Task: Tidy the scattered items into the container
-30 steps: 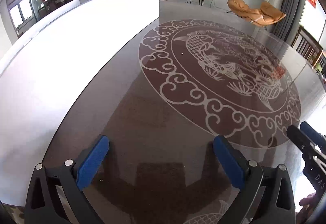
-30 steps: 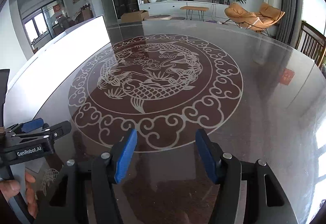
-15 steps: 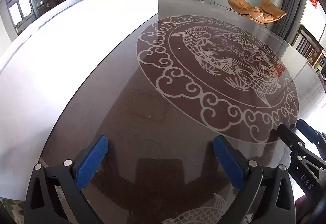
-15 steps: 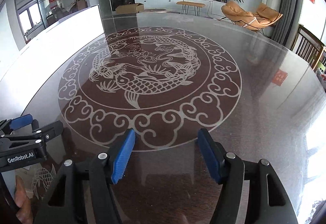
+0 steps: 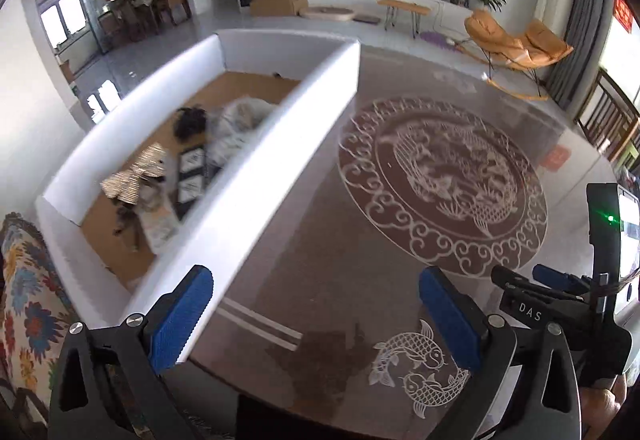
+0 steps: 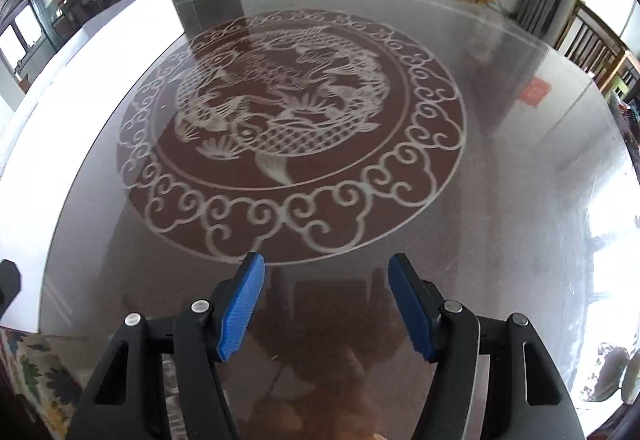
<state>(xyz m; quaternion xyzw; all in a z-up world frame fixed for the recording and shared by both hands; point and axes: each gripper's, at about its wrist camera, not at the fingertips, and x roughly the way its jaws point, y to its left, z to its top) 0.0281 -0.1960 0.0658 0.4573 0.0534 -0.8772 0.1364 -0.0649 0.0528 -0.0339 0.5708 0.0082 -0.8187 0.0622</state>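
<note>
A long white-walled container (image 5: 280,144) stands on the left of the round glass table (image 5: 328,280). Several items lie blurred on its brown floor: a grey cloth (image 5: 236,128), a black fuzzy thing (image 5: 188,122), a dark flat card (image 5: 192,176) and a gold ribbed piece (image 5: 136,176). My left gripper (image 5: 316,316) is open and empty, raised above the table's near edge beside the container wall. My right gripper (image 6: 326,308) is open and empty over the table; it also shows in the left wrist view (image 5: 532,284). The container's white wall (image 6: 96,80) shows at the left of the right wrist view.
The table bears a large fish medallion (image 6: 292,128) and a small fish motif (image 5: 416,368) near its front edge. A floral cushion (image 5: 24,288) lies at the near left. Wooden chairs (image 6: 592,44) stand at the far right.
My left gripper has risen and drawn back, so the container's inside and the items now show. My right gripper has pulled back slightly. Both stay open.
</note>
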